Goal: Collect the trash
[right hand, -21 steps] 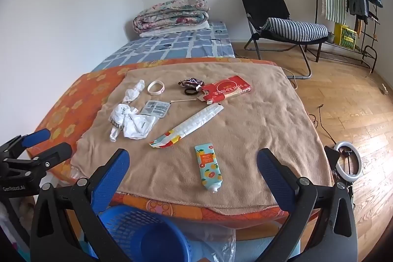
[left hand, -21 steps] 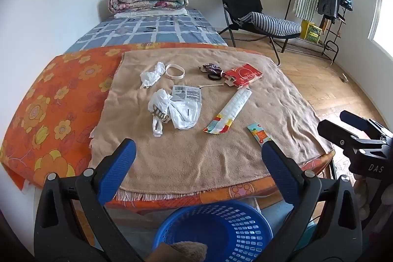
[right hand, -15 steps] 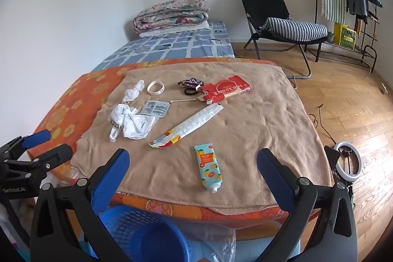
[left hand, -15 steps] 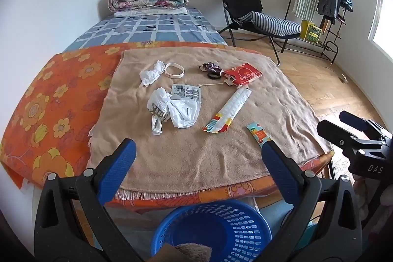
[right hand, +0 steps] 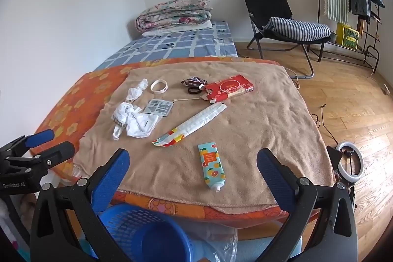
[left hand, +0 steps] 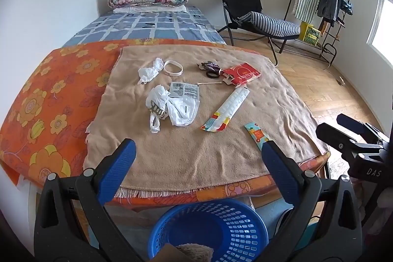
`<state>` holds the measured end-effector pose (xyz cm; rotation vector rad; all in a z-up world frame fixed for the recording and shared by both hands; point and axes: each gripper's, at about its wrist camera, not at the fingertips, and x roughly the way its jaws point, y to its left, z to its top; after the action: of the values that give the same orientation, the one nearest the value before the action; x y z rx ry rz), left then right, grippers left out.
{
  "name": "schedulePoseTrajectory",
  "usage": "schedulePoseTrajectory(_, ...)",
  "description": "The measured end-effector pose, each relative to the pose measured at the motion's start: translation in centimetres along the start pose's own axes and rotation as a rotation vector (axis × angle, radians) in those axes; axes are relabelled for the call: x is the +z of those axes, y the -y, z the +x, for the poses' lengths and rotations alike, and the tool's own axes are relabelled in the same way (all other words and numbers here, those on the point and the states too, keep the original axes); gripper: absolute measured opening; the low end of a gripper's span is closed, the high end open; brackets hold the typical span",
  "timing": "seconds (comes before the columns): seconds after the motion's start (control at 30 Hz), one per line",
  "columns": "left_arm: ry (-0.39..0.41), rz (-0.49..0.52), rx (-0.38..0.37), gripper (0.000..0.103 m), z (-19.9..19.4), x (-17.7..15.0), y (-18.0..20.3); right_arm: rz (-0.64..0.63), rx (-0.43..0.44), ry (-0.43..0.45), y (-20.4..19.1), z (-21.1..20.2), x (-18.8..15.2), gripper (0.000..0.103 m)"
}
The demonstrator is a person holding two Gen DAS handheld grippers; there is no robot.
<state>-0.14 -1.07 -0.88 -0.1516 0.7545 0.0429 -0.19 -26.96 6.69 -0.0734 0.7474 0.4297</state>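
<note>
Left wrist view: the left tongs (left hand: pixel 196 163) stand released, blue pads wide apart with nothing between them, hanging above the near edge of the tan fleece blanket (left hand: pixel 196 151) spread on the bed. Straight ahead lies the crumpled white plastic bag (left hand: pixel 172 108), with a long white wrapper with a coloured end (left hand: pixel 226 109) to its right, its long axis running diagonally away to the right. The round blue perforated plastic basket (left hand: pixel 208 232) sits below the bed's edge, directly under these tongs. The right tongs (left hand: pixel 353 141) show at the right margin.

Right wrist view: the right tongs (right hand: pixel 194 171) are likewise released and empty. Nearest is the teal tube printed with orange fruit (right hand: pixel 211 165), lying just ahead between the pads, its long axis running away from the camera, cap towards the edge of the bed. The right hand looks better placed for it; the bag suits the left.
</note>
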Motion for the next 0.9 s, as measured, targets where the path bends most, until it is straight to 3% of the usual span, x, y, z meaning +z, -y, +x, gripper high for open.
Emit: schedulePoseTrajectory(0.9,-0.018,-0.050,0.011,0.103,-0.1,-0.1,-2.4,0.019,0.017,-0.018,0.4,0.3,-0.7,0.103)
